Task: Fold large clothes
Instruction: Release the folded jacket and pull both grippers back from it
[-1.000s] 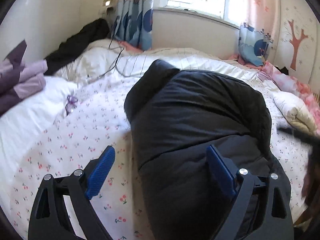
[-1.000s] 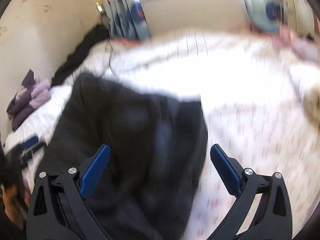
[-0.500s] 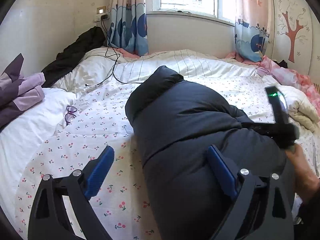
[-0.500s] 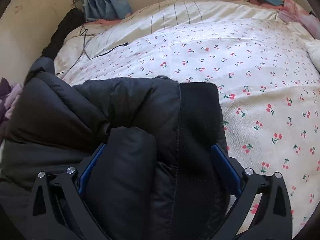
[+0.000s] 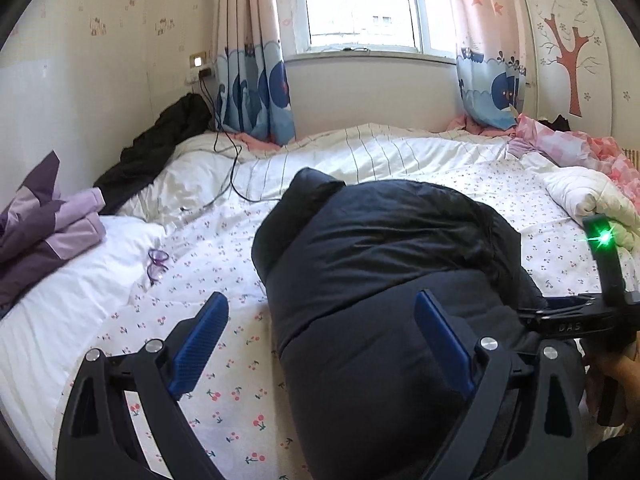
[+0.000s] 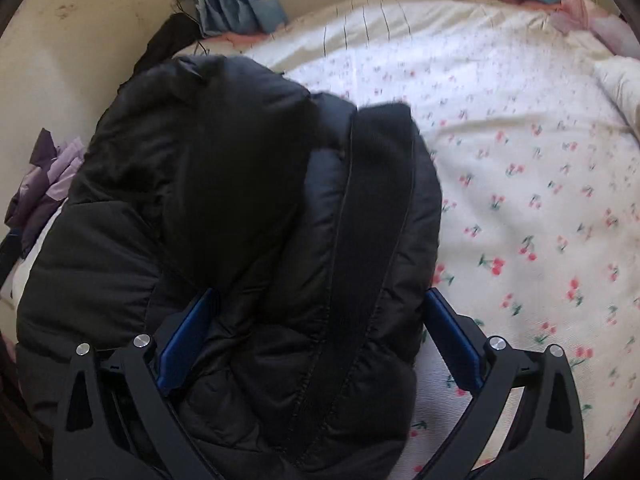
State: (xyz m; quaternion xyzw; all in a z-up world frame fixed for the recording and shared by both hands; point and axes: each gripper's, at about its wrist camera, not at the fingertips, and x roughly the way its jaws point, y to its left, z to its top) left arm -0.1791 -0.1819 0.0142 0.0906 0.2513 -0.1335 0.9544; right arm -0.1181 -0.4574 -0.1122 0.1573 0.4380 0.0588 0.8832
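My right claw (image 6: 318,344) straddles the black puffer jacket (image 5: 384,280) on the bed (image 5: 208,248), wide open, gripping nothing; left claw (image 5: 320,344) also spread, empty. Closing on such springy bulk, I risk the fold popping loose.
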